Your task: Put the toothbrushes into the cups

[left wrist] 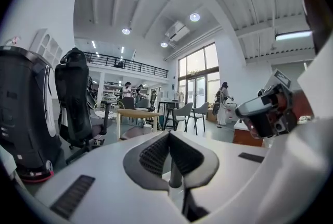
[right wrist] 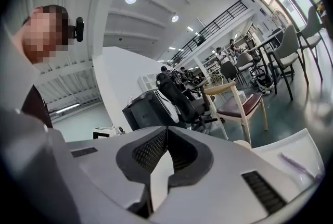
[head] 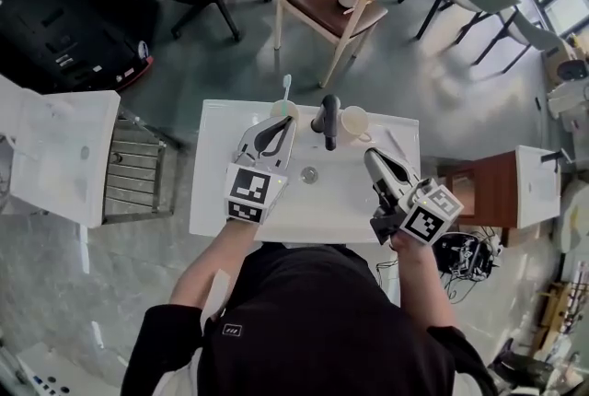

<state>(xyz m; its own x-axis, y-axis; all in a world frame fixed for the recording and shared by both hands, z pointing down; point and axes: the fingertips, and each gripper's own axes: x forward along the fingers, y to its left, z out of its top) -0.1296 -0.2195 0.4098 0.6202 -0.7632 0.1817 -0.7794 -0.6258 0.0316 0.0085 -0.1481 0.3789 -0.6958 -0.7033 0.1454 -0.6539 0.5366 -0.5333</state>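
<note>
- Reading the loose brush (head: 396, 145) first: it lies flat on the counter (head: 216, 192) at the right rear. Its long axis runs roughly away from me, just right of the right gripper (head: 371, 157).
- The right cup (head: 354, 121) looks empty beside the faucet (head: 329, 118); the left cup (head: 282, 110) holds a standing brush (head: 287, 87).
- The right gripper is much the nearer. Its jaws are closed on nothing, so I judge it must open first.
- The left gripper (head: 281, 125), tips by the left cup, is closed too, holding nothing I can make out.
- The right gripper view shows the loose brush low at its right edge; the left gripper view shows only the room.
</note>
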